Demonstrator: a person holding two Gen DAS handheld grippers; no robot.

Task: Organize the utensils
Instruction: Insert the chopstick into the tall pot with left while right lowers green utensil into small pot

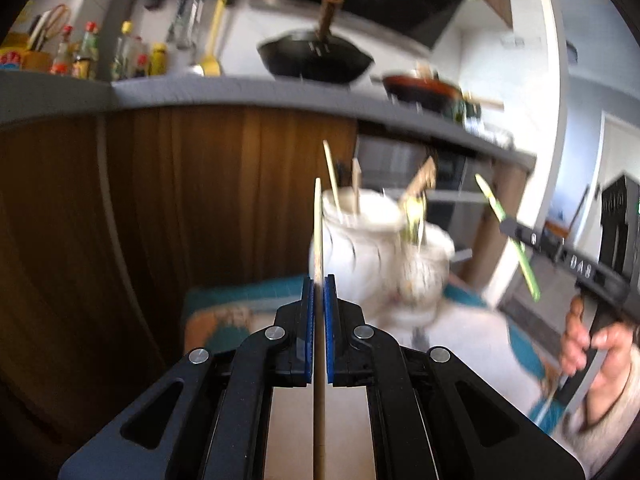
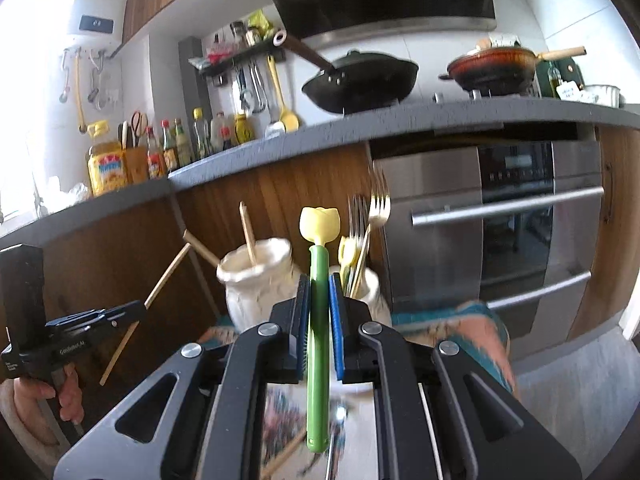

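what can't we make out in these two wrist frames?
- Working end of the green-handled utensil with the yellow tulip top: right wrist view, blurred below the right hand-held gripper.
- Lower end of the thin wooden chopstick: left wrist view, cut off by the bottom edge, held in the left hand-held gripper.
- Contents of the white ceramic jars: left wrist view, motion blur.
- Bottle labels: too small.

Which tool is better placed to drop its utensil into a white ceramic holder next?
Probably right: the right tool holds the green-handled utensil directly before the white ceramic holder.
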